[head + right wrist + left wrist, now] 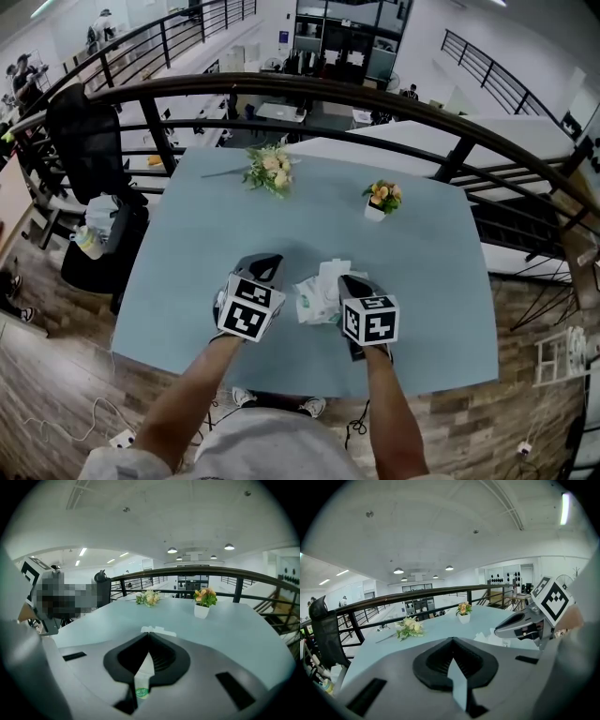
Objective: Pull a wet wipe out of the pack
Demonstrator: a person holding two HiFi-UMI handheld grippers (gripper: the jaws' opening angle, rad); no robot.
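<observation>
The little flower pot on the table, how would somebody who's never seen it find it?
Look at the big pale blue table in front of the dark curved railing. Near its far edge, to the right, stands a small white pot of orange flowers. The other flowers, a cream bouquet, lie flat with no pot.

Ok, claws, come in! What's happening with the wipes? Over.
Left claw shut, empty. Right claw shut on wet wipe pack, white wipe poking out past its tips. Nothing in the way.
</observation>
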